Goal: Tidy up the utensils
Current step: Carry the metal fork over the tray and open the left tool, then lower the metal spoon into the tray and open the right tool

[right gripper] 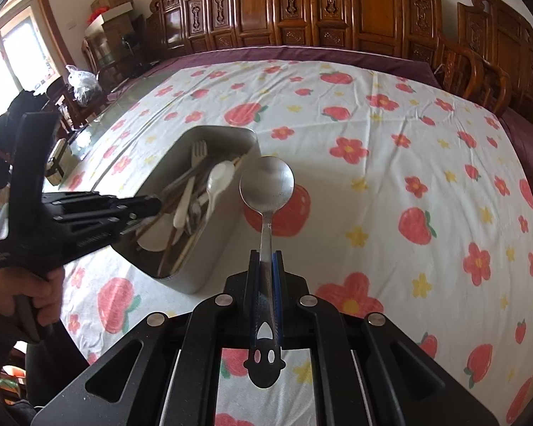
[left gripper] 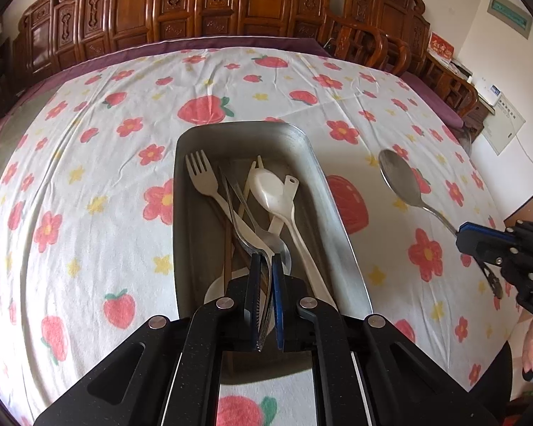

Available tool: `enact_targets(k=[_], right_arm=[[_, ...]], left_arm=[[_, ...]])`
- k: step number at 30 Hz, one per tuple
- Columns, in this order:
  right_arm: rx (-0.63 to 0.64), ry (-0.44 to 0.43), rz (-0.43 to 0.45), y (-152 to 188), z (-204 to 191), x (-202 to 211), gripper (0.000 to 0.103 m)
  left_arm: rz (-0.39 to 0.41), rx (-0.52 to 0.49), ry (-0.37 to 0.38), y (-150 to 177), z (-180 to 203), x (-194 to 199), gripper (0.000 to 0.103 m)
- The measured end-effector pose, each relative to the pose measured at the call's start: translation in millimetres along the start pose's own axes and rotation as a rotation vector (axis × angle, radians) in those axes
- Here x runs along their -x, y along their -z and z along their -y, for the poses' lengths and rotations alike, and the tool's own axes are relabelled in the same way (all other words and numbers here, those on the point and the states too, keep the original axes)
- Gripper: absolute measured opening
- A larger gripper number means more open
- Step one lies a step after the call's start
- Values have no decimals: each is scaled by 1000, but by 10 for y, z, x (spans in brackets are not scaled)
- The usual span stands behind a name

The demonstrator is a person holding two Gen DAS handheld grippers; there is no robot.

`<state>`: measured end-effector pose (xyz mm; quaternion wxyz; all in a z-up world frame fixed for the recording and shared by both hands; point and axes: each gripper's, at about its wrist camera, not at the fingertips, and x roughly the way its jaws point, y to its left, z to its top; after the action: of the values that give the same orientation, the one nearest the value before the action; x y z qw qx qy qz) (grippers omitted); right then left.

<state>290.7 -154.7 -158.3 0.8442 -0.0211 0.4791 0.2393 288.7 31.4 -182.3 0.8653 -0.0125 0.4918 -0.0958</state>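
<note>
A white tablecloth (left gripper: pixel 89 163) with red strawberries and flowers covers the table, and a row of carved wooden chairs (right gripper: pixel 302 14) stands behind it against the wall.

On the cloth sits a metal tray (left gripper: pixel 337 220), long and with rounded corners. Inside it the utensils lie mixed together: a white plastic fork (left gripper: pixel 204 177) with its tines toward the far end, a white plastic spoon (left gripper: pixel 268 188), a white ladle handle (left gripper: pixel 295 213) with a hole at its tip, a pair of brown chopsticks (left gripper: pixel 227 248), and some metal pieces crossing each other in the middle.

The left gripper (left gripper: pixel 265 266) is over the near end of the tray. Its 2 jaws are almost together and clamp a thin metal utensil (left gripper: pixel 264 305) between them; which kind it is I cannot tell, because the pads hide most of it.

The right gripper (right gripper: pixel 265 259) is to the right of the tray, above the cloth. Its 2 jaws are pressed on the handle of a metal spoon (right gripper: pixel 266 184). The bowl of this spoon points forward, away from the gripper, and it hangs beside the right wall of the tray, not inside it. The end of the handle has a cut-out face with 2 eye holes, and it sticks out behind the jaws.

In the right wrist view a hand (right gripper: pixel 46 294) grips the handle of the left gripper.
</note>
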Motion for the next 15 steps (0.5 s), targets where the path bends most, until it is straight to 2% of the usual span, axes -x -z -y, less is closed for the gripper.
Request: enact_targets(k=[3,7,15], right_arm=[[11,-10,6,-78,-80,8,8],[30,-30,12,-176,-221,-25,8],[66,-66,-1,-342,-566,-249,8]], left_arm=[[12,-7,-2,-25,5,27,6],[56,-20,-15,-45,-20,189,17],[109,-2,-58,5,-284,510,19]])
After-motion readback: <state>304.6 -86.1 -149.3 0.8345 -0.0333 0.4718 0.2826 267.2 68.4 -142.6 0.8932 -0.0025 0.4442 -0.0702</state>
